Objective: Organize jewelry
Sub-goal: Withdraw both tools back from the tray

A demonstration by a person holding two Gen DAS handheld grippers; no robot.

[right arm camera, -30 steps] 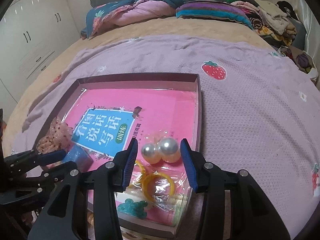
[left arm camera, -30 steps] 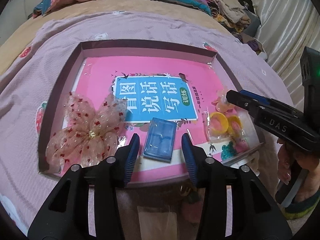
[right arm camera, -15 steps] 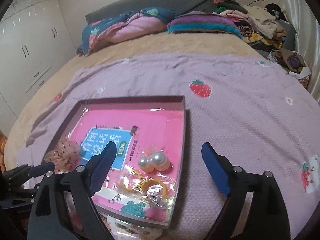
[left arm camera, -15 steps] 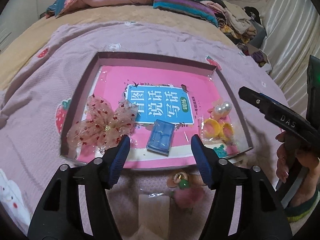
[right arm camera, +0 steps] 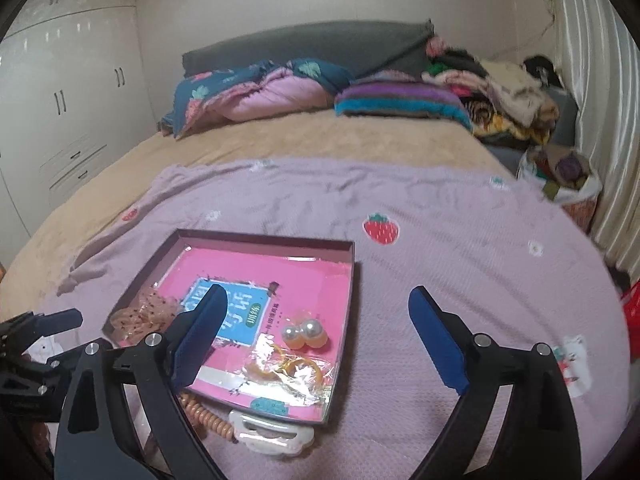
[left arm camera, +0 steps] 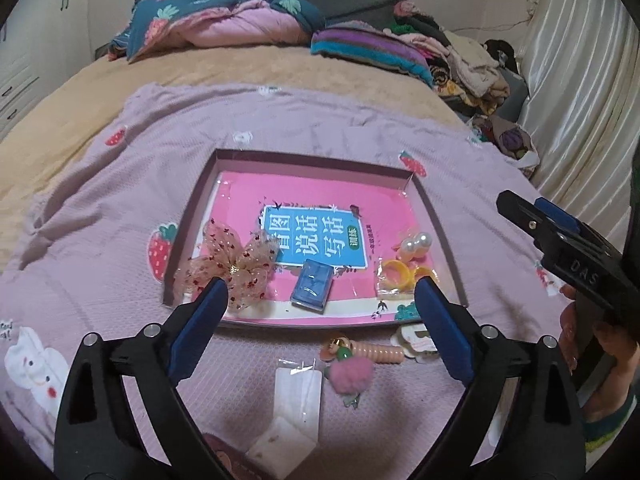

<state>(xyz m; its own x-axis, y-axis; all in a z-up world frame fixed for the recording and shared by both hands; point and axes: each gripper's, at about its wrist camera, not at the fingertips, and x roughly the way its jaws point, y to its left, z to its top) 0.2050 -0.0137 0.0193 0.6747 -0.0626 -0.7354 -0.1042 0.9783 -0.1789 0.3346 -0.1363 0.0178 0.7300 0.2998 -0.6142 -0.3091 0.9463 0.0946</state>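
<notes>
A shallow brown tray (left arm camera: 312, 156) with a pink liner lies on the lilac blanket. In it are a sheer red-dotted bow (left arm camera: 232, 266), a small blue box (left arm camera: 312, 286), two pearls (left arm camera: 416, 242) and bagged yellow rings (left arm camera: 396, 276). In front of the tray lie a pink pompom charm (left arm camera: 350, 370), a peach coil hair tie (left arm camera: 380, 354) and a clear bag (left arm camera: 298, 394). My left gripper (left arm camera: 320, 308) is open and empty above the tray's near edge. My right gripper (right arm camera: 316, 332) is open and empty, raised over the tray's right side; the pearls (right arm camera: 304, 332) and rings (right arm camera: 296, 366) show below it.
A white clip (right arm camera: 272, 432) lies by the tray's near corner. Folded quilts (right arm camera: 260, 92) and a clothes pile (right arm camera: 492, 92) lie at the head of the bed. White wardrobes (right arm camera: 68, 92) stand at the left, a curtain (right arm camera: 600, 80) at the right.
Both grippers have opened wide and pulled up and back from the tray. The blue box and the pearls lie where they were, no longer between the fingers.
</notes>
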